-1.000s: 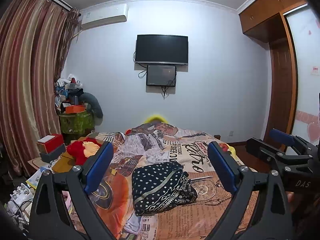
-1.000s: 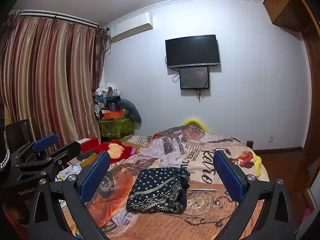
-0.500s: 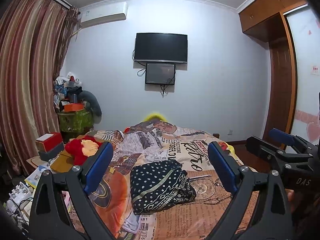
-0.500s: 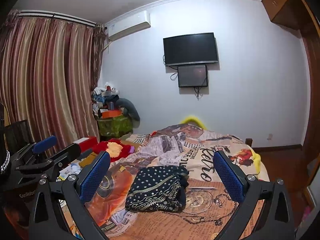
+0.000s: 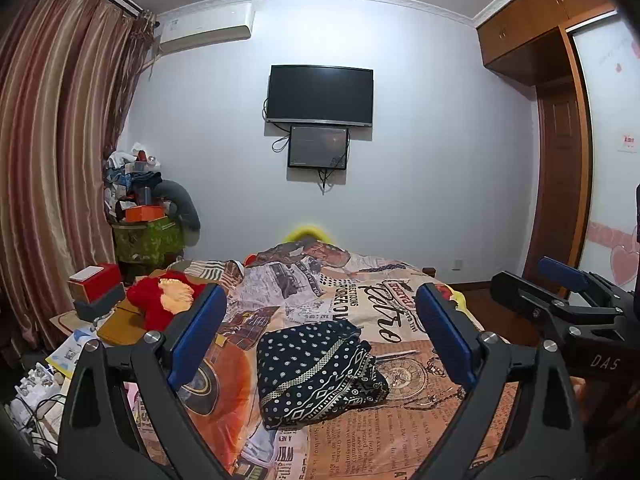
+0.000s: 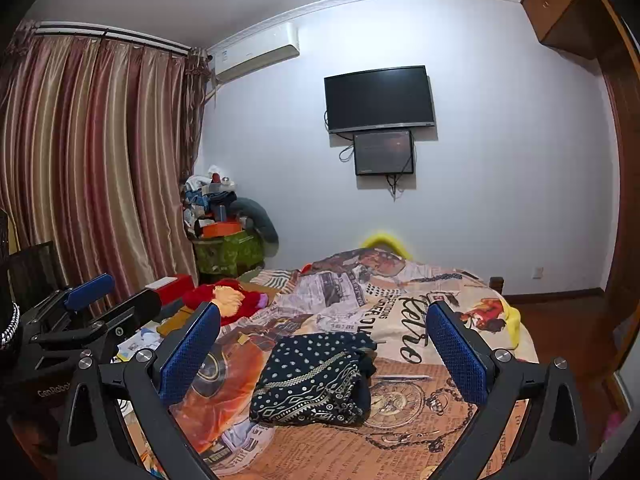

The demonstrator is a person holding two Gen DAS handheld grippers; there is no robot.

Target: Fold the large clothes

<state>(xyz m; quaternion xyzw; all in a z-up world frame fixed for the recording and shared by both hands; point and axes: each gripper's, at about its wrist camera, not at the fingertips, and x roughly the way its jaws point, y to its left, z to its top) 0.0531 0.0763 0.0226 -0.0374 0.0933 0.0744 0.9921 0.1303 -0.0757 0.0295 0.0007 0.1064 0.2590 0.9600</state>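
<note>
One folded dark patterned garment (image 5: 316, 372) lies on the printed bedspread (image 5: 400, 320), near the middle. Two grippers hover above its near edge, left gripper (image 5: 320, 344) and right gripper (image 6: 324, 354), both spread wide and empty. Two dark screens (image 5: 320, 96) hang on the far wall.

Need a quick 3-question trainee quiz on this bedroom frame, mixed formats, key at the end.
1. True or false: the left gripper is shut on the dark dotted garment.
2. Where does the garment lie? A) folded on the bed B) hanging from the curtain C) on the floor
3. Fill in: the right gripper has its jaws ____ and holds nothing.

Key: 1 false, its jaws are open and apart from the garment; 2 A; 3 open.
</note>
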